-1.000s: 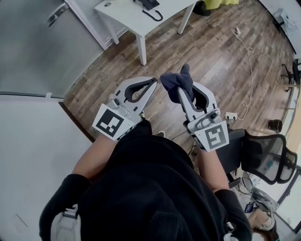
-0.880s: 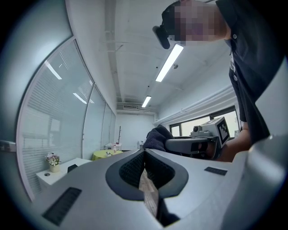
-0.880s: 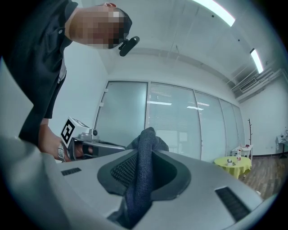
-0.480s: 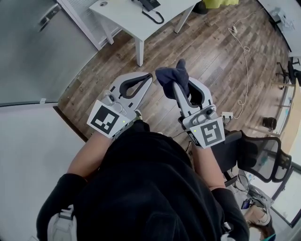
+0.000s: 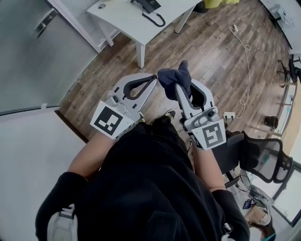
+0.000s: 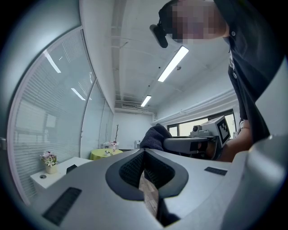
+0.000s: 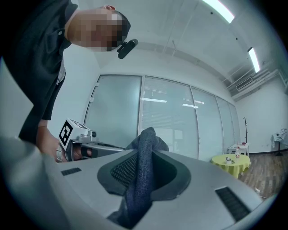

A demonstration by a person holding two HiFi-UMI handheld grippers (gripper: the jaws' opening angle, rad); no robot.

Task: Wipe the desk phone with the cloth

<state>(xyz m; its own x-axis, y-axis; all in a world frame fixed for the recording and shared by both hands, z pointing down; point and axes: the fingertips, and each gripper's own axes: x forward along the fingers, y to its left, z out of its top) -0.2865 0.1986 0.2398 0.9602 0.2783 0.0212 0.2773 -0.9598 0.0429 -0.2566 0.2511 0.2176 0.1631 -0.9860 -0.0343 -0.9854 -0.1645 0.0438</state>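
A black desk phone (image 5: 148,5) with a coiled cord sits on a white table (image 5: 127,21) at the top of the head view, far ahead of both grippers. My right gripper (image 5: 179,87) is shut on a dark blue cloth (image 5: 175,78), which bunches above its jaw tips; the same cloth (image 7: 140,175) runs between the jaws in the right gripper view. My left gripper (image 5: 153,81) is shut with nothing in it, beside the right one. Both are held up in front of the person's body. The phone (image 6: 70,169) shows small at the left of the left gripper view.
Wooden floor lies between me and the table. A glass partition (image 5: 33,52) stands at the left. A white cable (image 5: 247,56) and power strip (image 5: 230,115) lie on the floor at right, near a black mesh chair (image 5: 265,157). A small flower pot (image 6: 49,162) sits on the table.
Both grippers stay shut and close together; they shifted slightly in the head view. The table and phone slid a little toward the top left edge.
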